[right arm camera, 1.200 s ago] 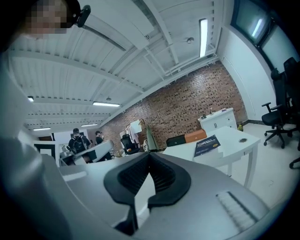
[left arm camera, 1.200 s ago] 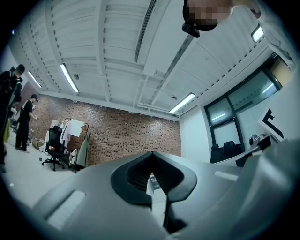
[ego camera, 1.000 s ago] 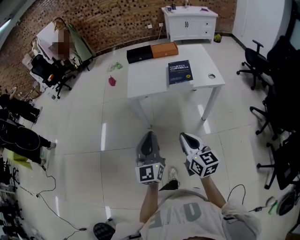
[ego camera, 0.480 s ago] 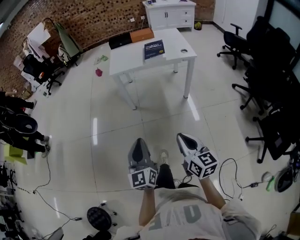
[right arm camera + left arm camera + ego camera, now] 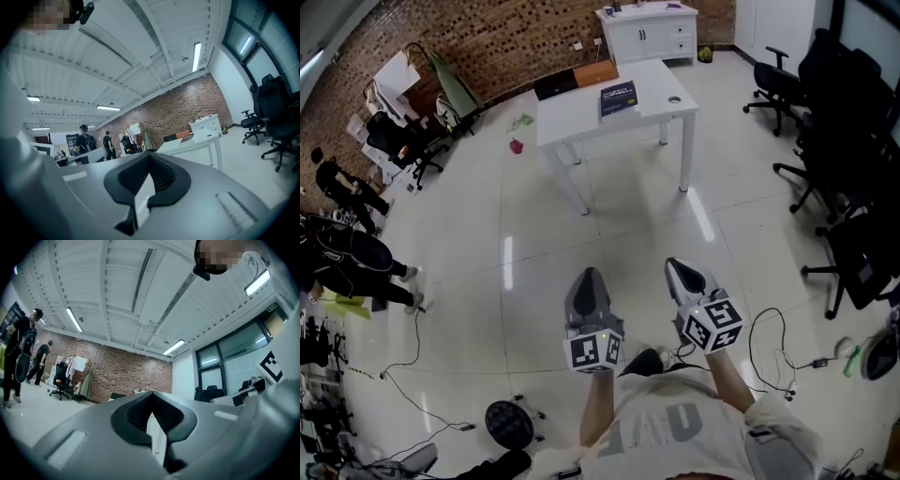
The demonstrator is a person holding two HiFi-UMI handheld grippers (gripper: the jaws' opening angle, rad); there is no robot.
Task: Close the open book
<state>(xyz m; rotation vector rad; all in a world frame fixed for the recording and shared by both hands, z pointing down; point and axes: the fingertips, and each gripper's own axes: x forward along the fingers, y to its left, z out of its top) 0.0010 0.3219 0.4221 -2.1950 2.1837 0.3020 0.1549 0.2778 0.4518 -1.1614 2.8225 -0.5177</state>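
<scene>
A dark blue book (image 5: 619, 97) lies shut and flat on the white table (image 5: 581, 120) far ahead in the head view. Both grippers are held side by side over the bare floor, well short of the table and pointing toward it. My left gripper (image 5: 590, 277) is shut with nothing in it, and in the left gripper view its pads (image 5: 151, 411) meet at the tip. My right gripper (image 5: 678, 270) is shut and empty too, its pads (image 5: 148, 169) touching. The right gripper view shows the table (image 5: 192, 140) in the distance.
A black box (image 5: 555, 86) and an orange box (image 5: 596, 74) sit at the table's far edge. A white cabinet (image 5: 649, 28) stands against the brick wall. Office chairs (image 5: 853, 216) line the right side, people (image 5: 347, 258) stand at the left, and a cable (image 5: 769, 342) lies on the floor.
The table and book now lie much farther off than a second ago; I have backed away across the floor. Both grippers stayed shut, side by side.
</scene>
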